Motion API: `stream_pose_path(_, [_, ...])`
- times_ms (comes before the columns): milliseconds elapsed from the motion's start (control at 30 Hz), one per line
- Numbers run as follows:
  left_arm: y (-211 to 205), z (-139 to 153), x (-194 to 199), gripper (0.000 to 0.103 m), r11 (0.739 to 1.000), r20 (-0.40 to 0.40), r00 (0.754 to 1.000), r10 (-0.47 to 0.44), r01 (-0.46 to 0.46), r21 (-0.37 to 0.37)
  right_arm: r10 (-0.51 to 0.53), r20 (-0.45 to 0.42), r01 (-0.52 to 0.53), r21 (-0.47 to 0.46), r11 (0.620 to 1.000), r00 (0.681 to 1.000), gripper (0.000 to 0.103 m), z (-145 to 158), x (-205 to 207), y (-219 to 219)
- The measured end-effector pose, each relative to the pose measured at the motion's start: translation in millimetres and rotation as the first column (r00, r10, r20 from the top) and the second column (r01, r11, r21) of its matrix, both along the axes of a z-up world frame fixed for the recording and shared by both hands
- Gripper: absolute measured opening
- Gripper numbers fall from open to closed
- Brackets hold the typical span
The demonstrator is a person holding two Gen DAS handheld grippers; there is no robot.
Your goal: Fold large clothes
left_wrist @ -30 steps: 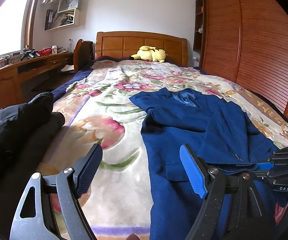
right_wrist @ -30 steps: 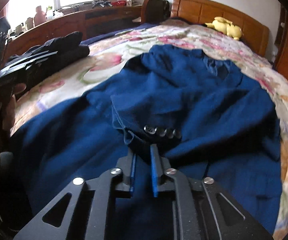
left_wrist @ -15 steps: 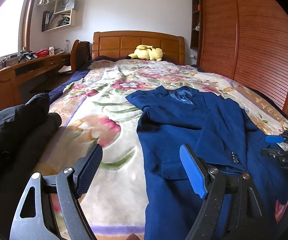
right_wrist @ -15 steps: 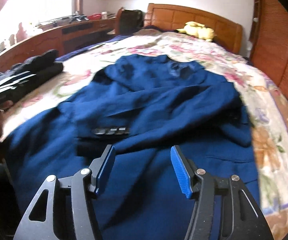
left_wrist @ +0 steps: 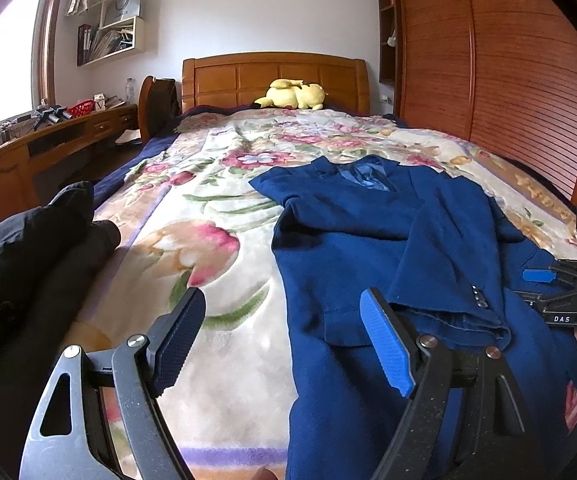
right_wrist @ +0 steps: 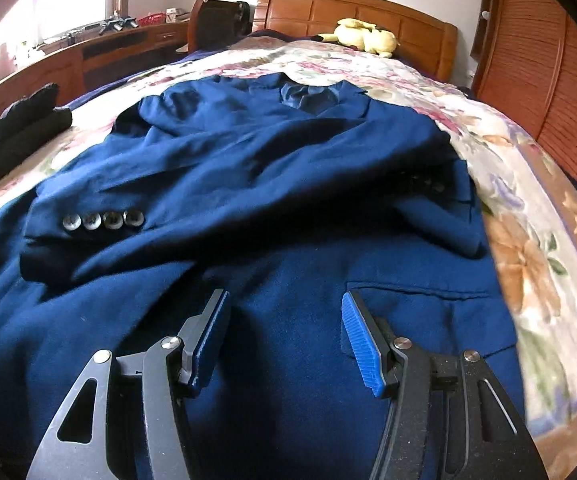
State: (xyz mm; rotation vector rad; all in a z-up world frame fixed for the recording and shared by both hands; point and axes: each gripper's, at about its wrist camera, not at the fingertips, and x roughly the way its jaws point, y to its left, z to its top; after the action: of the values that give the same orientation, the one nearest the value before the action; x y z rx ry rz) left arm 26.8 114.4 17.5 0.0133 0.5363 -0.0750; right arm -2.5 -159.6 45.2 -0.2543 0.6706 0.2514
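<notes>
The dark blue woollen suit jacket [right_wrist: 280, 184] lies toward the right edge of the floral-blanketed bed [left_wrist: 216, 216], one sleeve folded across, and with left tongs [left_wrist: 280, 344] and right tongs [right_wrist: 284, 340] both wide and empty, that loose sleeve could slide off.

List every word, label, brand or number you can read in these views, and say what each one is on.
"DAS": white letters on the black body of the right tool, seen at the right edge of the left wrist view.
White bag on the wall shelf: print too small to read.
Red-and-white carton on the desk: too blurred to read.
</notes>
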Motion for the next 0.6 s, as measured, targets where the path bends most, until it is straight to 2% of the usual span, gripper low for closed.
stream_pose_path(167, [-6.4, 9.8, -7.7, 0.081, 1.000, 0.013, 1.000, -0.006, 0.006, 0.011, 0.001, 0.003, -0.001, 0.023, 1.000, 1.000, 0.060, -0.8, 1.6, -2.8])
stream_pose_path(367, [-22.5, 24.1, 1.8, 0.081, 0.999, -0.003, 0.999, -0.043, 0.043, -0.032, -0.001, 0.020, 0.001, 0.036, 0.999, 1.000, 0.060, -2.7, 0.2, -5.0])
stream_pose_path(600, [-49.9, 15.2, 30.8, 0.081, 0.995, -0.094, 0.991, -0.098, 0.098, -0.008, 0.001, 0.025, -0.002, 0.037, 0.999, 1.000, 0.060, -3.5, -1.9, -5.1])
